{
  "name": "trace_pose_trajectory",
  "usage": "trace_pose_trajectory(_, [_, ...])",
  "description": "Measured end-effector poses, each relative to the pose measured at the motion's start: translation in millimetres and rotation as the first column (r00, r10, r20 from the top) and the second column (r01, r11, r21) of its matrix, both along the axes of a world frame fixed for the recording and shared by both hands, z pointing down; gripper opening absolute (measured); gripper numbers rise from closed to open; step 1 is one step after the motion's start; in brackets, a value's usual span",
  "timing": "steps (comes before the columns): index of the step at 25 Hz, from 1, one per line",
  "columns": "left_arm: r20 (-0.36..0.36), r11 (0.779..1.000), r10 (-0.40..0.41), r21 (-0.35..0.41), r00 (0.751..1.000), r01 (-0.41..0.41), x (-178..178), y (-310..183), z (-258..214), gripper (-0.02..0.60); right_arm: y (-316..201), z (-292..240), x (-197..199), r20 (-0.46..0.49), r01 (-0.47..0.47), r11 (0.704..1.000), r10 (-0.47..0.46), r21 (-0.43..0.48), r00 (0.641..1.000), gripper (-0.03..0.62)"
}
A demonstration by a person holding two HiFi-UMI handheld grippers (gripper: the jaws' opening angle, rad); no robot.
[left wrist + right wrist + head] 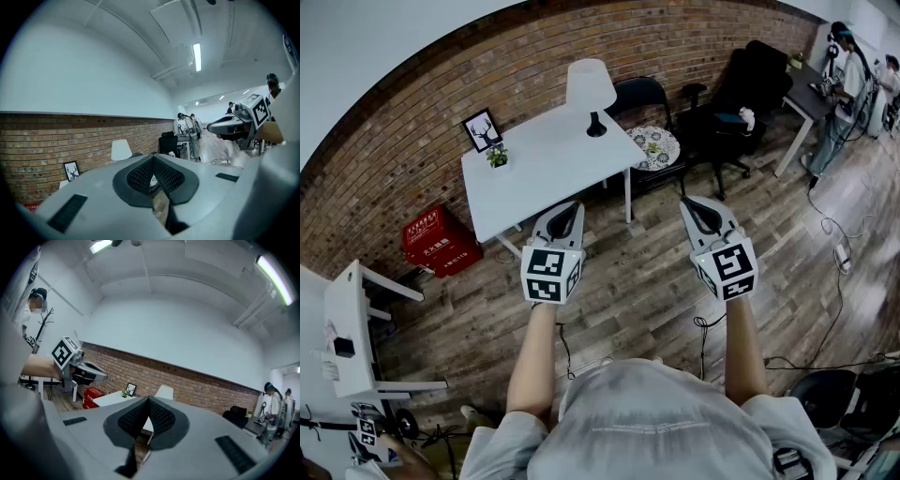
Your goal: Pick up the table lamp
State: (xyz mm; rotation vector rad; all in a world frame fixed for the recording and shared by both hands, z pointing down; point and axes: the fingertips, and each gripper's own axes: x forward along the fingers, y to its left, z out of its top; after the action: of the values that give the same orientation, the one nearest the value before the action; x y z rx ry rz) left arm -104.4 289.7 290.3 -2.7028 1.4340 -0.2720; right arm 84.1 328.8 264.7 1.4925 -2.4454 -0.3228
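Note:
The table lamp (591, 89), with a white shade and a black base, stands upright at the far right corner of the white table (553, 173). It also shows as a white shade (121, 150) in the left gripper view and behind the jaws (164, 392) in the right gripper view. My left gripper (567, 212) hangs over the floor just short of the table's near edge, jaws shut and empty (152, 158). My right gripper (699, 208) is level with it to the right of the table, also shut on nothing (149, 400). Both are well short of the lamp.
A framed deer picture (483, 129) and a small potted plant (497, 157) sit on the table's left side. A red box (439, 242) lies on the floor at left. Beyond the table are a round lace-topped stand (656, 145), black office chairs (741, 94) and people (848, 84) at a desk. Cables (839, 248) trail across the wood floor.

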Motion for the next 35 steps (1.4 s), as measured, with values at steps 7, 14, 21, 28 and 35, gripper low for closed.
trace_pose_trajectory(7, [0.072,0.997,0.025,0.069,0.997,-0.03,24,-1,0,0.014,-4,3,22,0.024,-0.003,1.0,0.003,0.002,1.0,0.0])
trace_pose_trajectory(14, [0.001,0.999,-0.044,0.022,0.999,0.044,29,1,13,0.014,-5,8,42,0.093,0.045,0.999,-0.045,0.001,0.995,0.002])
trace_pose_trajectory(21, [0.017,0.996,-0.086,0.019,0.996,0.086,22,-24,21,0.014,-36,15,36,0.051,0.077,0.997,-0.076,-0.013,0.996,0.0])
trace_pose_trajectory(28, [0.063,0.998,-0.066,0.01,0.996,0.066,17,-116,49,0.014,-119,28,28,0.001,0.041,0.999,-0.041,-0.004,0.999,0.0])
trace_pose_trajectory(35, [0.076,1.0,-0.011,0.02,0.997,0.01,9,-257,38,0.014,-248,16,17,0.013,0.013,1.0,-0.013,-0.021,1.0,0.0])
